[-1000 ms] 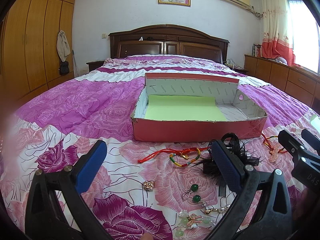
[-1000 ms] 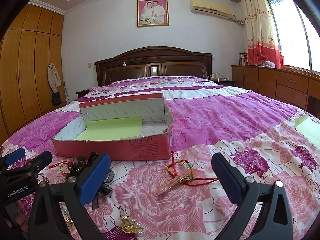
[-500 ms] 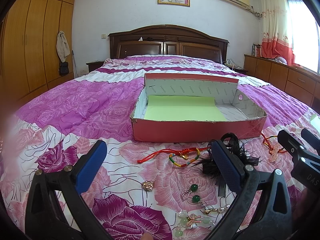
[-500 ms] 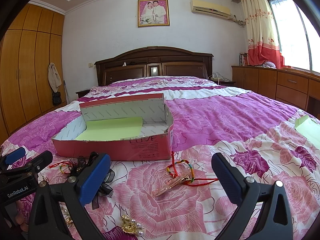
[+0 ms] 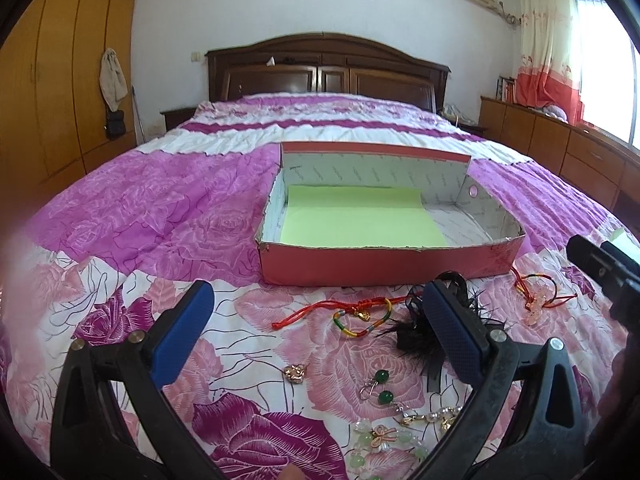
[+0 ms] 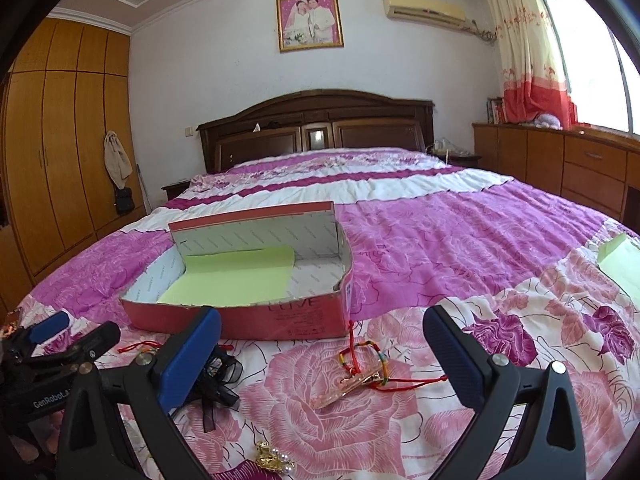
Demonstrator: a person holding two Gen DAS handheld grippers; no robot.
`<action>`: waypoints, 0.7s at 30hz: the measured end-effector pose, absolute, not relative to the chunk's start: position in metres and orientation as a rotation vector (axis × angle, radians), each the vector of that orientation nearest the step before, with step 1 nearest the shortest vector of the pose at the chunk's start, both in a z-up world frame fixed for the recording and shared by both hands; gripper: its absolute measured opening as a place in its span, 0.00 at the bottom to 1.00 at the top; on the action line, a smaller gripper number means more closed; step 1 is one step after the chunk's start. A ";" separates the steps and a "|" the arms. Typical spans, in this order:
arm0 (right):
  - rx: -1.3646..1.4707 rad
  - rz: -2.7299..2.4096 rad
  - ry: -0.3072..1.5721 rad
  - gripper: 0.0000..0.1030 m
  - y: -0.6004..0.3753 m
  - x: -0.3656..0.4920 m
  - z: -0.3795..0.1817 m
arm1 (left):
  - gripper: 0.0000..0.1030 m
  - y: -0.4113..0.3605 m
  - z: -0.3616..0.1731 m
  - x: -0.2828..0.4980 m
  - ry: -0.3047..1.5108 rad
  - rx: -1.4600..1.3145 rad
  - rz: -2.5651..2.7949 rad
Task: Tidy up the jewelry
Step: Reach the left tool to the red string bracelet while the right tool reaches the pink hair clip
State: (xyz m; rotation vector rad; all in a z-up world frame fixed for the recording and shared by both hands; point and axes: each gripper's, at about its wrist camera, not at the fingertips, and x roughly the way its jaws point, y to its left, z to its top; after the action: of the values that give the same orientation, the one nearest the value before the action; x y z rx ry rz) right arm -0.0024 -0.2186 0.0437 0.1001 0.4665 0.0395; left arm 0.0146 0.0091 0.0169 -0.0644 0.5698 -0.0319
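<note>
A pink open box lined with green paper lies on the bed; it also shows in the right wrist view. In front of it lie a red cord bracelet, a black feather hair clip, a gold pendant, green bead earrings and a pale green bead piece. My left gripper is open and empty above them. My right gripper is open and empty above a second red cord bracelet with a pink charm. A gold pearl brooch lies near it.
The bed has a pink and purple rose quilt. A green paper sheet lies at the right edge. The wooden headboard stands at the far end, a wardrobe on the left, drawers on the right.
Both grippers have lifted and moved slightly closer to the box, so I look more down into it. Nothing was taken hold of.
</note>
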 end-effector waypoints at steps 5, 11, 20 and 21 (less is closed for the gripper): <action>0.111 0.040 0.558 1.00 -0.229 0.007 0.043 | 0.94 0.017 0.014 0.027 0.672 -0.063 -0.046; 0.127 0.028 0.673 1.00 -0.244 0.020 0.030 | 0.86 0.023 0.005 0.037 0.767 -0.027 -0.025; 0.131 0.036 0.818 0.84 -0.249 0.043 0.008 | 0.59 0.010 -0.016 0.063 0.877 0.001 -0.065; 0.134 0.040 0.835 0.82 -0.249 0.046 0.005 | 0.57 0.009 -0.017 0.064 0.884 0.004 -0.068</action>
State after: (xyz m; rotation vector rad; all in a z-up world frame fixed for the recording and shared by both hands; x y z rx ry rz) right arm 0.0458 -0.2492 0.0054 0.1343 0.8353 0.0401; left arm 0.0644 0.0085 -0.0171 0.0039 0.8838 -0.0680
